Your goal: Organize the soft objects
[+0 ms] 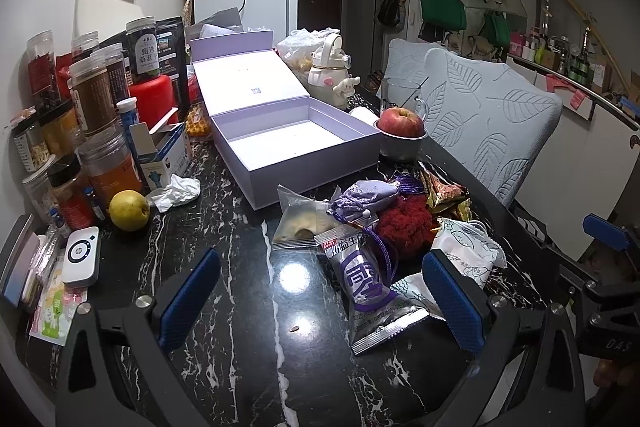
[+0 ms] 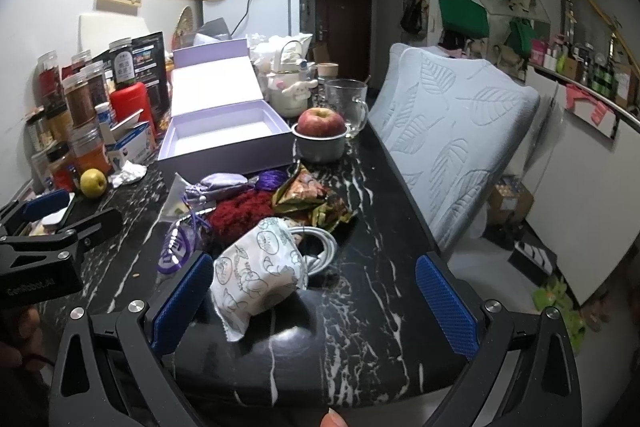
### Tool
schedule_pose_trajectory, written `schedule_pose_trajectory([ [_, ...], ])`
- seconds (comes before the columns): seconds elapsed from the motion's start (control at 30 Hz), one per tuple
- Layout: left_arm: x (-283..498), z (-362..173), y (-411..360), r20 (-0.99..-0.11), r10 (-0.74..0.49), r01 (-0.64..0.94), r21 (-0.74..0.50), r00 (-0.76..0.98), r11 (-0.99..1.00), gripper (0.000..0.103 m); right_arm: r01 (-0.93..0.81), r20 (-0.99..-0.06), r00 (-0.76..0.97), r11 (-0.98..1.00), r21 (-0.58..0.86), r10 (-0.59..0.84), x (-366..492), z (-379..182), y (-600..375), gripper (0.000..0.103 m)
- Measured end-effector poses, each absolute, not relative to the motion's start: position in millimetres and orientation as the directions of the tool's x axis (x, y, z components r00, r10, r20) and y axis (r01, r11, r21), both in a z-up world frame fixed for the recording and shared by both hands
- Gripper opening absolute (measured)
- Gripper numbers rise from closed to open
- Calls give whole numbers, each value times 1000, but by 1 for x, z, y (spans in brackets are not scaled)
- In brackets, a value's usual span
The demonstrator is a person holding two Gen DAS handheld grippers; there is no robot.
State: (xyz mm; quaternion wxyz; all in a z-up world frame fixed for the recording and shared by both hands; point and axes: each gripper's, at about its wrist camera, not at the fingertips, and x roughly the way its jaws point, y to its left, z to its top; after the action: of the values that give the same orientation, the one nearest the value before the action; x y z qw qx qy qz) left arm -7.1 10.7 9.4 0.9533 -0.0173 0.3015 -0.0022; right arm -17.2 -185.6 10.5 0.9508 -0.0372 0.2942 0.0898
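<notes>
An open lavender box [image 1: 296, 147] [image 2: 224, 139] sits mid-table, empty, its lid raised. In front of it lies a pile of soft things: a purple drawstring pouch [image 1: 366, 197] [image 2: 220, 185], a red fuzzy item [image 1: 404, 223] [image 2: 248, 211], a clear snack bag [image 1: 300, 223], a purple-and-silver packet [image 1: 370, 291], gold foil wrappers [image 2: 310, 197] and a white printed mask pack [image 1: 468, 247] [image 2: 260, 267]. My left gripper [image 1: 320, 299] is open, the purple packet between its fingers, untouched. My right gripper [image 2: 316, 301] is open around the white mask pack.
Jars, bottles [image 1: 100, 99] and a yellow pear [image 1: 129, 209] crowd the left side. An apple in a metal bowl [image 2: 320, 131], a glass mug [image 2: 348, 103] and a white kettle [image 1: 328, 75] stand behind. A leaf-patterned chair [image 2: 452, 131] lines the table's right edge.
</notes>
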Motion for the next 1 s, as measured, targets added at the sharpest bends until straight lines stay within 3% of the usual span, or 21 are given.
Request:
schedule_pose_trajectory([
  [1.0,-11,6,10,-585,-35,1,-59,810,998,103,-201,-561,814,979,-25,153,-22,11,-183,103],
])
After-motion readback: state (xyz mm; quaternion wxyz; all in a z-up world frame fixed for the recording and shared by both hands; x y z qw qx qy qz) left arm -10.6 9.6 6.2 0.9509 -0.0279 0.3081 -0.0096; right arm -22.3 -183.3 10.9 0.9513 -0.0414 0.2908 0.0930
